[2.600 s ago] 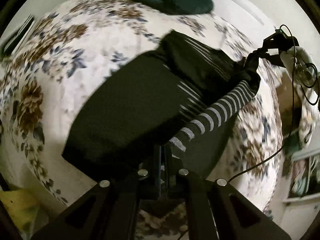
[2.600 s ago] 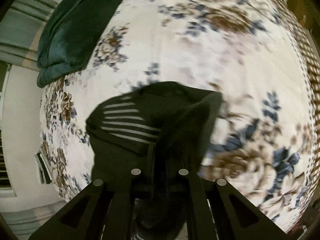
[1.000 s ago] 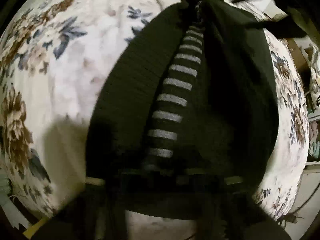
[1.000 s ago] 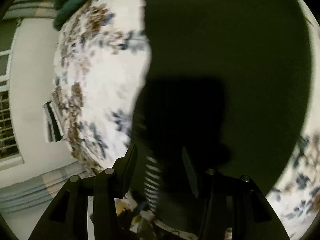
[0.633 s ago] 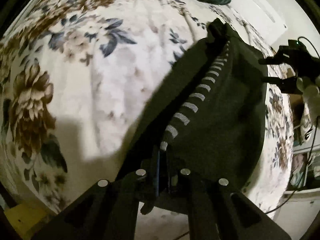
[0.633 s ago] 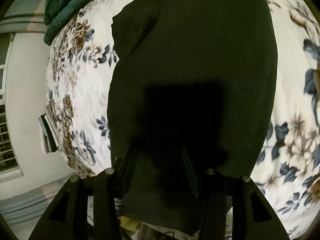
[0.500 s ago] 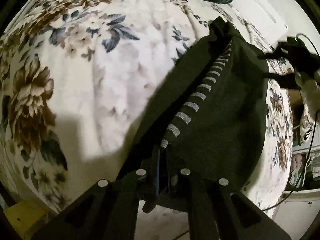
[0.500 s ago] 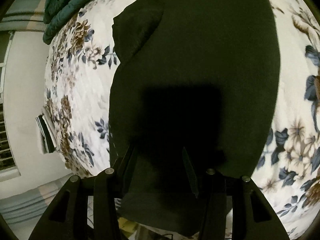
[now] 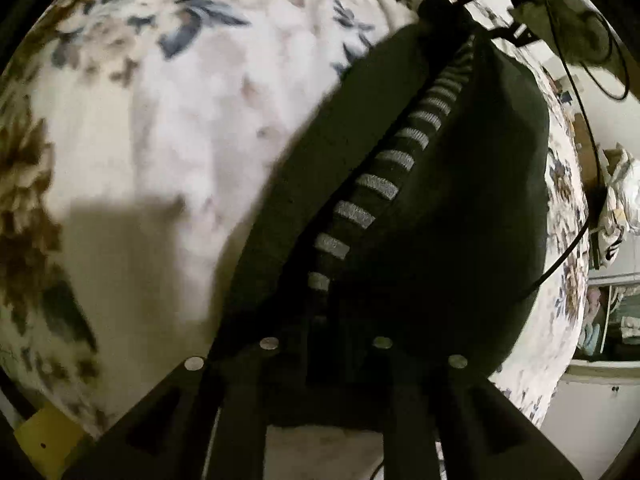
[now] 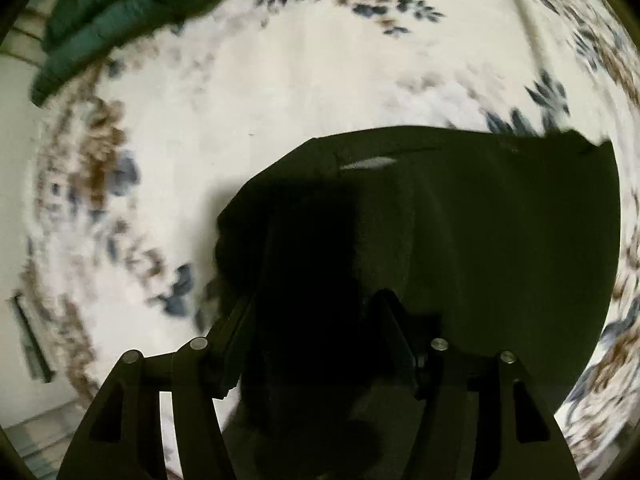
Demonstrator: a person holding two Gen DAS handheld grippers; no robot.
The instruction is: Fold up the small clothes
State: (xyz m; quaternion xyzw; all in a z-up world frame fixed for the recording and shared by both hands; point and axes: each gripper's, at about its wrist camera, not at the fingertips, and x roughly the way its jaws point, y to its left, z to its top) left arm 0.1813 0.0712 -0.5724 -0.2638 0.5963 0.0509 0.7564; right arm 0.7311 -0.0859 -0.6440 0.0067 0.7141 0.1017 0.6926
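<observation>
Compared with half a second before, the right gripper (image 10: 316, 340) had swung off the middle of the dark garment (image 10: 480, 240) toward one end of it, and its jaws had just been opening.

Left wrist view: the left gripper (image 9: 326, 344) stood over the near edge of the dark garment (image 9: 460, 220). Its jaws had just parted slightly and remained narrow, with the end of the striped sleeve (image 9: 384, 184) between them; whether the pads pressed on it could not be told. The garment lay on the floral bedspread (image 9: 160, 120), running toward its far edge.

Right wrist view: the right gripper's jaws stood wide over the garment, gripping nothing. A green blanket (image 10: 120, 12) lay at the bedspread's (image 10: 320, 80) far left corner.
</observation>
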